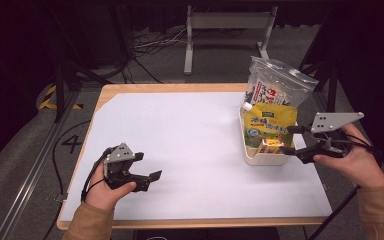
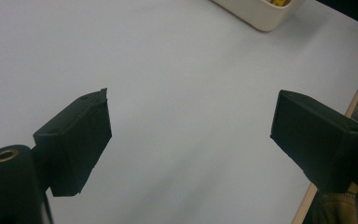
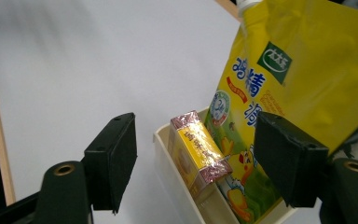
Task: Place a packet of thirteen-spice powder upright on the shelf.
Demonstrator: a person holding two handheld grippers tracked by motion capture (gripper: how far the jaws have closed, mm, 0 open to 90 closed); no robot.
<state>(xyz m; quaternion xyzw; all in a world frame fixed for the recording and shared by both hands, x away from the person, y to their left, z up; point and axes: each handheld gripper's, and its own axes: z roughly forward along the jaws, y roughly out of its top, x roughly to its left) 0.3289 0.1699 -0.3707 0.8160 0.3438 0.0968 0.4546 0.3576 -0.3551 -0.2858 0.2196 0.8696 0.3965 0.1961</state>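
Near edge, left: left gripper [image 1: 147, 179] held in the person's left hand [image 1: 105, 192], low over the white table [image 1: 180, 145], jaws wide apart, nothing between them. In the left gripper view its 2 black jaws stand well apart over bare white surface, with a corner of the cream bin [image 2: 261, 14] far off at the top.

Near right: right gripper [image 1: 291, 140] in the person's right hand [image 1: 352, 162], grey three-cornered plate on top, jaws pointing left at the near right side of the cream bin [image 1: 265, 157]. Jaws spread wide, not pressing on anything. In the right gripper view the small yellow box [image 3: 200, 149] with pinkish foil ends sits between the 2 jaws but farther off, no pad touching it; it leans inside the bin [image 3: 177, 177] at its near end, just beside the yellow pouch [image 3: 289, 79].

The small yellow box [image 1: 271, 144] is in the bin on the right part of the table, at the near end, close to the right gripper's tips. Behind it the yellow pouch [image 1: 270, 122] stands tilted in the same bin, white cap at its top left. Farther back a clear zip bag [image 1: 277, 82] with a red-and-white printed pack inside stands at the bin's far end, leaning right.

Far: wooden table edge [image 1: 170, 87], then floor with cables [image 1: 150, 47] and a grey metal stand [image 1: 225, 22].
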